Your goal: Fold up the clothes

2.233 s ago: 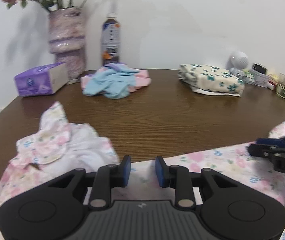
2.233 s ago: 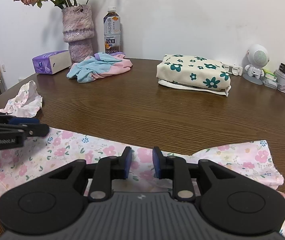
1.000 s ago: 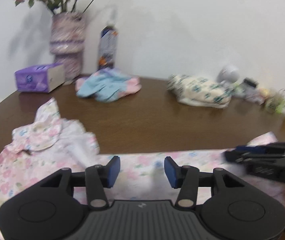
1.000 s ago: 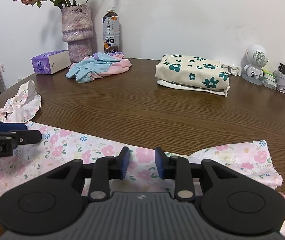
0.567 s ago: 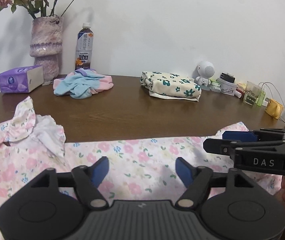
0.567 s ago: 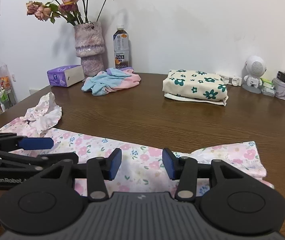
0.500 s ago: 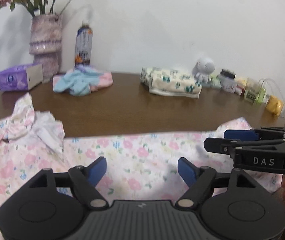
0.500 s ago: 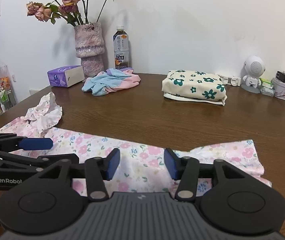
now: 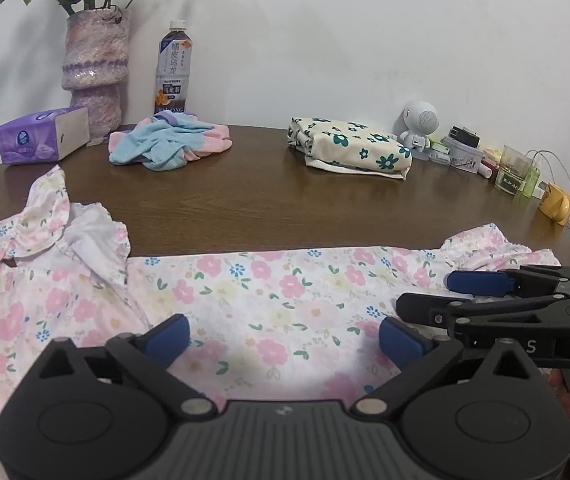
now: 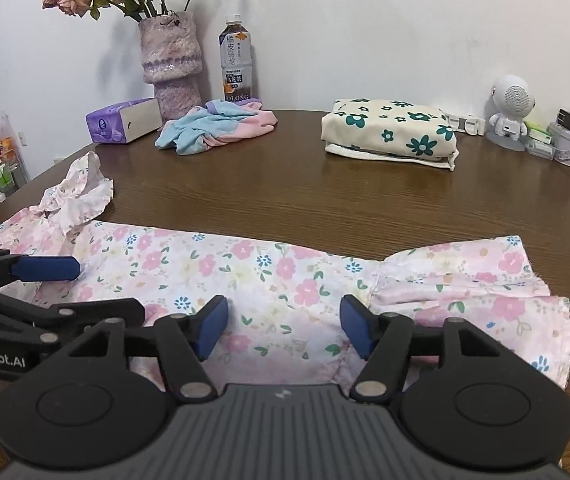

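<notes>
The pink floral garment (image 9: 269, 292) lies flat along the near edge of the bench (image 9: 285, 200). The left tool (image 9: 283, 334) and right tool (image 10: 283, 326) have just been opening; both stand released above the cloth, gripping nothing.

I am seeing a broad bare band of the wooden table (image 10: 325, 204) running across its middle, between the floral garment (image 10: 245, 276) spread along the near edge and the things lining the far edge. Nothing is standing in that band. Along the far edge, the tissue box (image 10: 123, 120), vase (image 10: 171, 64), tea bottle (image 10: 236, 62), crumpled blue-and-pink cloth (image 10: 213, 126) and folded flowered bundle (image 10: 391, 132) are blocking the way. The robot-shaped speaker (image 10: 511, 110) and small containers (image 9: 465, 152) are crowding the far right corner. My left gripper (image 9: 283, 340) and right gripper (image 10: 283, 328) are hanging side by side, close together.
</notes>
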